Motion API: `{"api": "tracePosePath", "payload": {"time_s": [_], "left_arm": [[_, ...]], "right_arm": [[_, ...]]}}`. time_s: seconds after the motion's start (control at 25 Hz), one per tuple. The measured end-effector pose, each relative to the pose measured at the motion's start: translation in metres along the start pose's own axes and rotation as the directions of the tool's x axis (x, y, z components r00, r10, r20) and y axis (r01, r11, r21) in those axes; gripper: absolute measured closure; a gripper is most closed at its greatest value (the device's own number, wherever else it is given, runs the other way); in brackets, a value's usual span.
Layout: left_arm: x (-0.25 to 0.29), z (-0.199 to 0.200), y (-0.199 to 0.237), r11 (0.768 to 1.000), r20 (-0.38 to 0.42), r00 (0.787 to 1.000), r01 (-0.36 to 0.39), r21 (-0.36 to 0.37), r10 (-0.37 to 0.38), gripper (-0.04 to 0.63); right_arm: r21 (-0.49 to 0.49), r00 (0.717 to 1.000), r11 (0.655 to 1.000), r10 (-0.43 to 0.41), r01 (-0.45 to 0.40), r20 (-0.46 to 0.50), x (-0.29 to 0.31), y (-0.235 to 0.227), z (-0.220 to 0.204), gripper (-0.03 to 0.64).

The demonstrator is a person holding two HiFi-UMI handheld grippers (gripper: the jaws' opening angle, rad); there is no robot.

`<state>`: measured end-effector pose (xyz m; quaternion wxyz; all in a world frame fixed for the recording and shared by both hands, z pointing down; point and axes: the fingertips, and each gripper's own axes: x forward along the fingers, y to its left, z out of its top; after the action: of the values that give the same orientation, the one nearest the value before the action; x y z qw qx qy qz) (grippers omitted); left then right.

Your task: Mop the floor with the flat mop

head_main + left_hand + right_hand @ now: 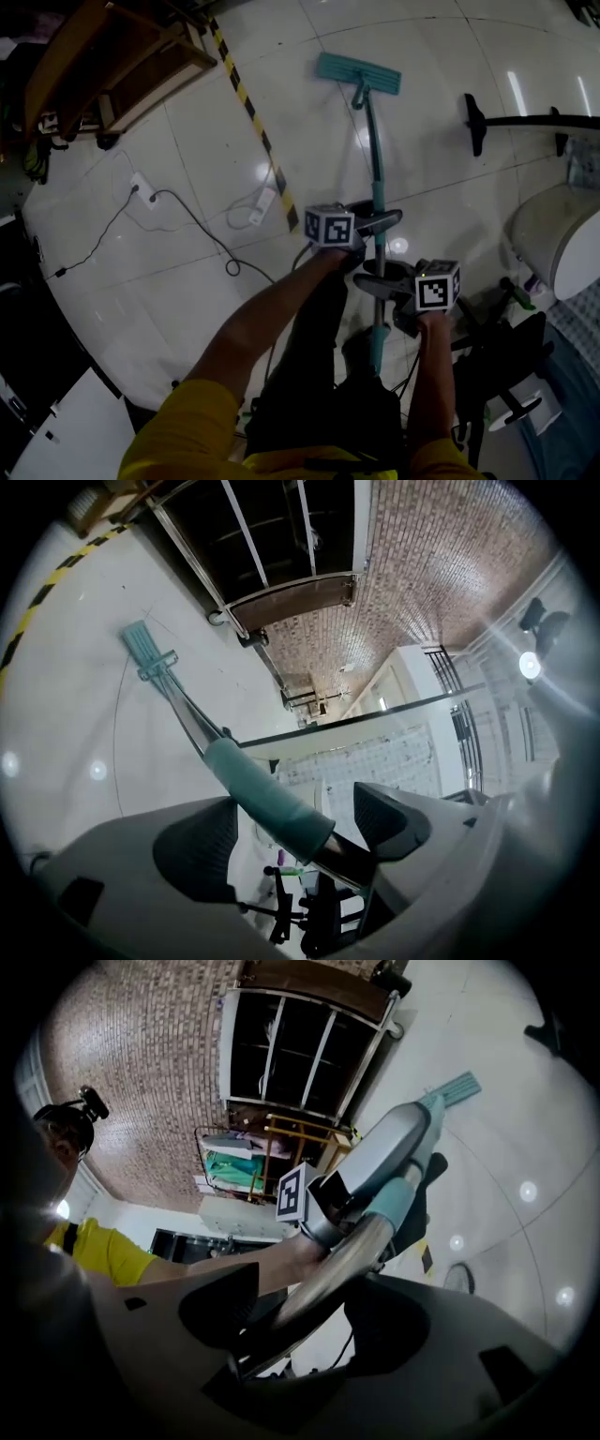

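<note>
Slick floor (450, 66), left gripper (378, 223) and right gripper (380, 284) jaws tight on the mop handle (375, 150), though I'd worry that cable (192, 222) left of it snags.

Overhead plus jaw-level, all on mop (377, 178)

head view: flat mop (376, 155) pole is passing behind the left gripper (380, 223) & right gripper (375, 286), so that stretch is staying hidden. its near end is getting hard to make out against the dark trousers (314, 366). wooden shelf (112, 66) is being cut off by the top-left edge. black stand (525, 120) & white round thing (553, 234) are being cut off by the right edge; can't tell what the round one is. yellow shirt (178, 436) is running off the btm. right gripper view: left gripper is covering most of the mop's head, w/ only a corner showing. left gripper view: glare (530, 665) is washing out the right side.
</note>
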<state>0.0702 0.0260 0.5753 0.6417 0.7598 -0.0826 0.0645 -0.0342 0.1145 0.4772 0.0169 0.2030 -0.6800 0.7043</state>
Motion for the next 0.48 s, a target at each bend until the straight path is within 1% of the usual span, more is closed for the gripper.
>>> {"api": "tracePosePath", "payload": {"time_s": [0.12, 0.16, 0.24, 0.36, 0.4, 0.48], "left_arm": [[-0.015, -0.063, -0.005, 0.999, -0.017, 0.999, -0.031, 0.010, 0.032, 0.219], [-0.020, -0.082, -0.004, 0.999, -0.009, 0.999, -0.038, 0.002, 0.038, 0.225], [-0.027, -0.113, -0.005, 0.999, 0.013, 0.999, -0.048, -0.012, 0.049, 0.229], [-0.027, -0.140, -0.008, 0.998, 0.018, 0.999, -0.048, 0.029, 0.047, 0.229], [-0.026, -0.148, -0.007, 0.998, 0.016, 0.999, -0.051, 0.034, 0.050, 0.229], [-0.022, -0.164, -0.005, 0.998, 0.012, 0.998, -0.054, 0.019, 0.054, 0.229]], "right_arm": [[-0.022, 0.996, 1.000, 0.006, -0.008, -0.091, 0.001, 0.002, -0.063, 0.331], [-0.030, 0.993, 1.000, 0.006, -0.010, -0.119, 0.001, 0.001, -0.082, 0.339], [-0.042, 0.988, 0.999, 0.012, -0.019, -0.153, -0.003, -0.001, -0.114, 0.334], [-0.056, 0.985, 0.998, 0.014, -0.023, -0.169, -0.015, -0.009, -0.145, 0.331], [-0.061, 0.985, 0.998, 0.008, -0.019, -0.175, -0.018, -0.013, -0.152, 0.333], [-0.068, 0.982, 0.998, -0.002, -0.010, -0.188, -0.026, -0.021, -0.165, 0.333]]}}
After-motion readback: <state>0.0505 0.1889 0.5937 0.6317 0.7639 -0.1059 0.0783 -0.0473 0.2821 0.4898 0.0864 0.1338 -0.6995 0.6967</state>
